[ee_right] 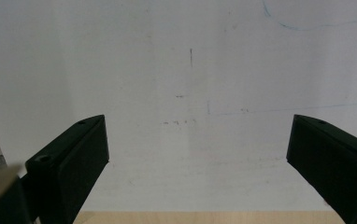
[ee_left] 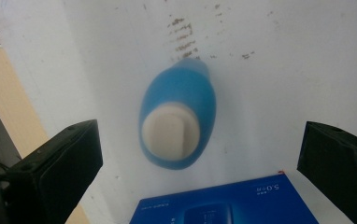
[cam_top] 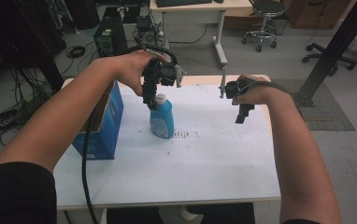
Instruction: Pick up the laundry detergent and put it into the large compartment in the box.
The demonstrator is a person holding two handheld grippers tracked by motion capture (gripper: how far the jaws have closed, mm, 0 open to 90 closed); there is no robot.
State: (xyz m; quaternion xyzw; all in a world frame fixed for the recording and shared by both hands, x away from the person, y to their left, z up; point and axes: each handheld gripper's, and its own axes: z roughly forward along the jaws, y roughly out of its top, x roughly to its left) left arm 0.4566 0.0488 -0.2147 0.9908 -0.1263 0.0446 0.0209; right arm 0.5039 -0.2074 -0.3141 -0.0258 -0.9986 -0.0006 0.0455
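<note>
A blue bottle with a white cap stands upright on the white table, left of centre. My left gripper hangs just above the bottle's cap, pointing down, open. In the left gripper view the bottle lies straight below, between the two wide-apart jaws, with nothing gripped. My right gripper hovers over the table's right half, open and holding nothing; its own view looks down on the bare white table.
A blue cardboard box stands at the table's left edge, close beside the bottle; its top also shows as the blue box. Dark scuff marks lie right of the bottle. Beyond the far edge are a desk, stools and cables.
</note>
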